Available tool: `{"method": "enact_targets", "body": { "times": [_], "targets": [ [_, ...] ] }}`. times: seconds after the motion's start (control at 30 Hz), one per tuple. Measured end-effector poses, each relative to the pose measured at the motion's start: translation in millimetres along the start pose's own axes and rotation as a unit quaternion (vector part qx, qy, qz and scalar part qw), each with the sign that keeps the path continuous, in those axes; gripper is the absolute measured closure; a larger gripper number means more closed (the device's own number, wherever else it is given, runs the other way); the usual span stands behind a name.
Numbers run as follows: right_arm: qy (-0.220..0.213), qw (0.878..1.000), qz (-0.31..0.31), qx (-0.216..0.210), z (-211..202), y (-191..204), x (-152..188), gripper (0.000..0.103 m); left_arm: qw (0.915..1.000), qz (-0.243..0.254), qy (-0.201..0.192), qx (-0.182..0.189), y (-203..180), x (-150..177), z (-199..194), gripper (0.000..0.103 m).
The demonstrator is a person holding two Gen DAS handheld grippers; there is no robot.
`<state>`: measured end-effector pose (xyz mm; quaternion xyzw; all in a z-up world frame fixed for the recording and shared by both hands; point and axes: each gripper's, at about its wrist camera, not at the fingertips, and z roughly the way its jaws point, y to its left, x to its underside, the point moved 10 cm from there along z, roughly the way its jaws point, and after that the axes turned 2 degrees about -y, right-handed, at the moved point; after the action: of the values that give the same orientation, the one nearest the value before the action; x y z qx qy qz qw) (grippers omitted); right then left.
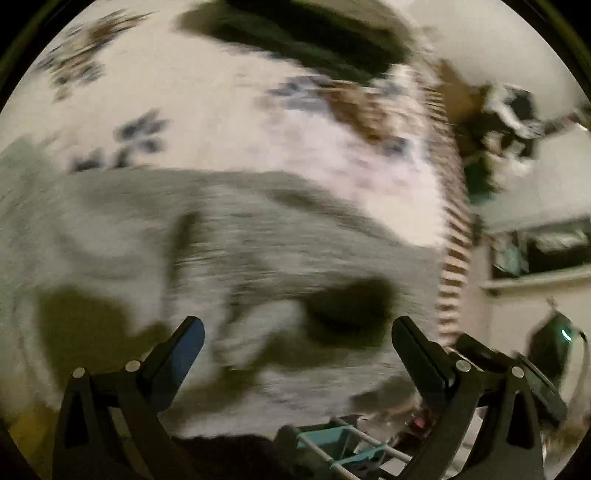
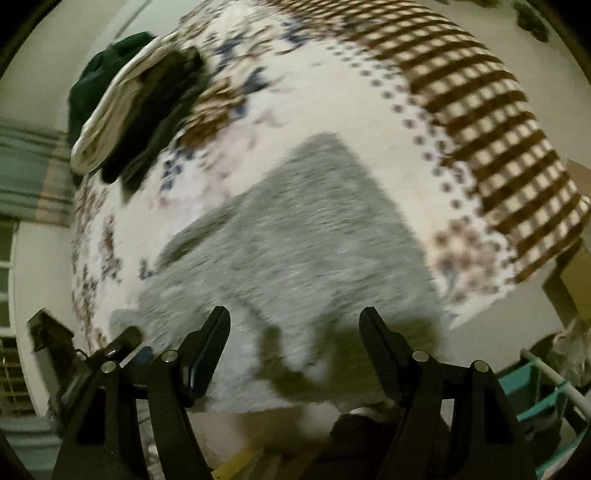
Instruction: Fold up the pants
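Observation:
Grey pants (image 1: 229,240) lie on a white flowered bedspread (image 1: 207,107); both views are motion-blurred. In the right wrist view the pants (image 2: 295,236) look folded into a roughly rectangular shape, running from near the gripper toward the bed's middle. My left gripper (image 1: 297,328) is open and empty above the pants' near edge. My right gripper (image 2: 295,317) is open and empty, also above the pants' near end. Dark gripper shadows fall on the cloth.
A pile of dark green and white clothes (image 2: 136,103) sits at the far left of the bed, also in the left wrist view (image 1: 303,33). A brown checked border (image 2: 491,122) hangs over the bed's right edge. A teal rack (image 1: 343,443) stands below the bed.

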<state>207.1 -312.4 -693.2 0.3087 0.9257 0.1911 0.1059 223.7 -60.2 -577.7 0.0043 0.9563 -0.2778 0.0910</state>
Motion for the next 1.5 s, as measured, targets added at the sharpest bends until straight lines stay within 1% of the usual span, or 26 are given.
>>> {"method": "enact_targets", "body": {
  "times": [0.07, 0.17, 0.2, 0.23, 0.27, 0.3, 0.4, 0.5, 0.57, 0.63, 0.67, 0.7, 0.73, 0.87, 0.9, 0.93, 1.03, 1.07, 1.1, 1.13, 1.17, 1.2, 1.3, 1.37, 1.47, 1.5],
  "targets": [
    [-0.001, 1.000, 0.009, -0.002, -3, -7, -5, 0.028, 0.9971, 0.075, -0.004, 0.017, -22, 5, 3, 0.000],
    [-0.003, 1.000, 0.016, 0.004, 1, -16, -7, 0.028, 0.9879, 0.155, 0.008, 0.003, -30, 13, 24, 0.000],
    [-0.001, 1.000, 0.020, 0.008, 3, -19, -6, 0.028, 0.9842, 0.176, 0.017, 0.005, -33, 17, 36, 0.014],
    [0.001, 1.000, 0.024, 0.011, 8, -19, -4, 0.028, 0.9822, 0.186, 0.021, 0.011, -33, 19, 42, 0.033],
    [0.003, 1.000, 0.027, 0.013, 10, -21, -3, 0.028, 0.9805, 0.191, 0.035, 0.029, -35, 23, 50, 0.091],
    [0.005, 0.999, 0.030, 0.016, 13, -22, -1, 0.028, 0.9802, 0.187, 0.051, 0.044, -35, 28, 53, 0.100],
    [0.010, 0.999, 0.025, 0.024, 18, -22, 1, 0.028, 0.9851, 0.153, 0.038, 0.070, -30, 32, 33, 0.100],
    [0.013, 0.999, 0.015, 0.032, 17, -24, 1, 0.028, 0.9922, 0.109, 0.041, 0.043, 3, 49, 9, 0.100],
    [0.019, 0.999, 0.013, 0.033, 15, -23, 1, 0.028, 0.9958, 0.066, 0.064, 0.007, 44, 65, 1, 0.099],
    [0.028, 0.999, -0.001, 0.032, 16, -17, -1, 0.028, 0.9966, 0.007, 0.081, 0.014, 69, 73, -5, 0.096],
    [0.030, 0.999, -0.011, 0.034, 16, -13, -2, 0.028, 0.9956, -0.020, 0.089, 0.022, 76, 74, -9, 0.093],
    [0.032, 0.999, -0.021, 0.036, 17, -9, -4, 0.028, 0.9952, -0.033, 0.090, 0.018, 82, 73, -14, 0.083],
    [0.033, 0.998, -0.030, 0.038, 17, -4, -6, 0.028, 0.9953, -0.049, 0.081, 0.020, 85, 68, -22, 0.079],
    [0.036, 0.998, -0.047, 0.035, 20, 10, -14, 0.028, 0.9939, -0.092, 0.008, 0.062, 73, 29, -49, 0.055],
    [0.035, 0.997, -0.052, 0.037, 21, 13, -16, 0.028, 0.9932, -0.091, -0.003, 0.073, 65, 18, -49, 0.050],
    [0.037, 0.997, -0.054, 0.039, 23, 14, -17, 0.028, 0.9937, -0.084, -0.007, 0.073, 58, 8, -45, 0.050],
    [0.040, 0.997, -0.051, 0.048, 31, 15, -19, 0.028, 0.9949, -0.062, 0.000, 0.080, 36, -13, -23, 0.050],
    [0.041, 0.997, -0.049, 0.050, 34, 15, -19, 0.028, 0.9959, -0.053, 0.009, 0.073, 32, -17, -9, 0.051],
    [0.041, 0.997, -0.048, 0.051, 37, 14, -20, 0.028, 0.9962, -0.050, 0.014, 0.071, 30, -22, 3, 0.055],
    [0.042, 0.996, -0.050, 0.053, 41, 14, -20, 0.028, 0.9957, -0.048, 0.011, 0.079, 28, -25, 9, 0.064],
    [0.041, 0.996, -0.052, 0.056, 44, 14, -20, 0.028, 0.9952, -0.038, -0.001, 0.090, 22, -31, 13, 0.092],
    [0.040, 0.996, -0.056, 0.061, 47, 14, -21, 0.028, 0.9957, -0.024, -0.006, 0.089, 23, -30, 9, 0.100],
    [0.038, 0.995, -0.062, 0.070, 53, 12, -22, 0.028, 0.9948, 0.018, -0.053, 0.085, 17, -50, -12, 0.100],
    [0.038, 0.995, -0.060, 0.067, 55, 11, -22, 0.028, 0.9943, 0.031, -0.080, 0.063, 22, -64, -26, 0.100],
    [0.038, 0.995, -0.059, 0.066, 54, 10, -20, 0.028, 0.9966, 0.010, -0.071, 0.040, 47, -75, -17, 0.099],
    [0.039, 0.995, -0.057, 0.065, 53, 10, -19, 0.028, 0.9972, -0.003, -0.060, 0.044, 56, -73, -14, 0.096]
  ]
}}
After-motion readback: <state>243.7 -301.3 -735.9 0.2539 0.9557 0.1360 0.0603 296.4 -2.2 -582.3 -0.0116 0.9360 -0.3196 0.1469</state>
